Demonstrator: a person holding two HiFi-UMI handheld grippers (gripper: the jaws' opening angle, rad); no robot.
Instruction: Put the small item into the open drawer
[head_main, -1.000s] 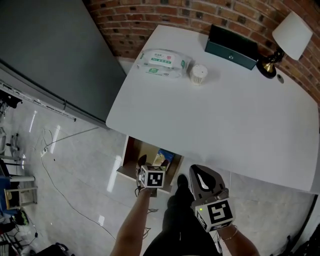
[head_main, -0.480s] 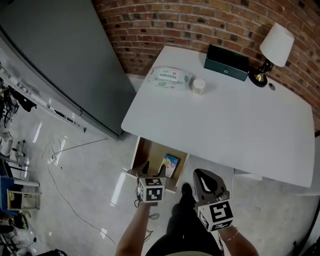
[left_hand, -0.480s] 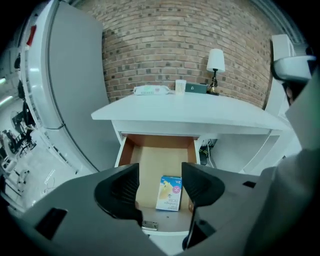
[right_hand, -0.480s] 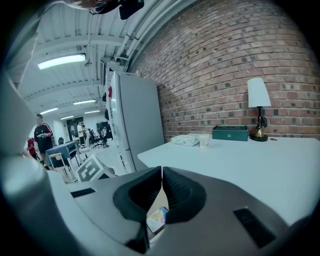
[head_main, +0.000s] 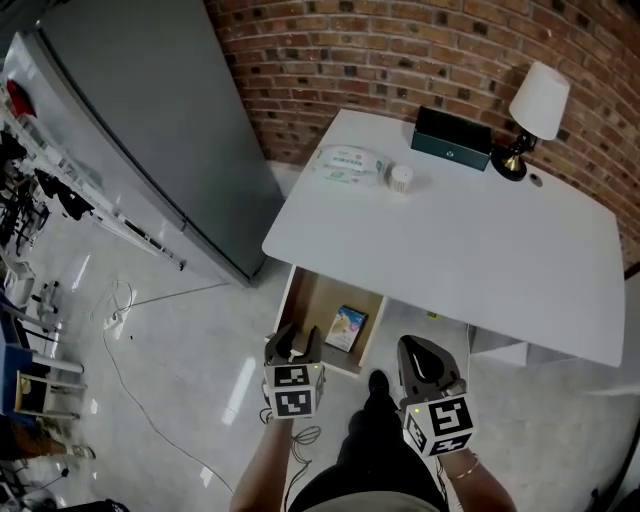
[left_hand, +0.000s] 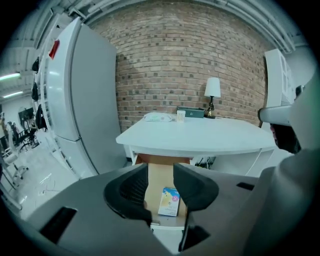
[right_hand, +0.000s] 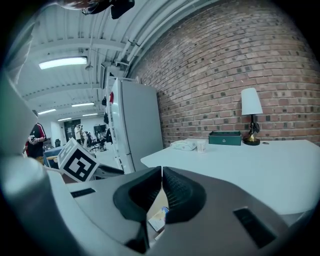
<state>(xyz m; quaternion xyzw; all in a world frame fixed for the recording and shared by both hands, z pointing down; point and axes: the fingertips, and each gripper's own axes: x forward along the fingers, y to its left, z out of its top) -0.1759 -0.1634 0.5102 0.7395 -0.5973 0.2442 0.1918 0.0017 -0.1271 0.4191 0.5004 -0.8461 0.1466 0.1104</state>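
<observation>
Before the open drawer (head_main: 318, 300), the left gripper (head_main: 298, 342), jaws just narrowed partway, seemingly holds nothing.

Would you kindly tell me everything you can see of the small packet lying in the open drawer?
The small packet is a flat, rectangular card box, pale blue and yellow, its print too small to read. It lies face up on the wooden floor of the open drawer, just below the white table's front edge. Only the drawer touches it.

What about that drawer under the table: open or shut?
Open. The drawer juts out from under the white table, wooden bottom exposed, a small packet lying inside.
</observation>
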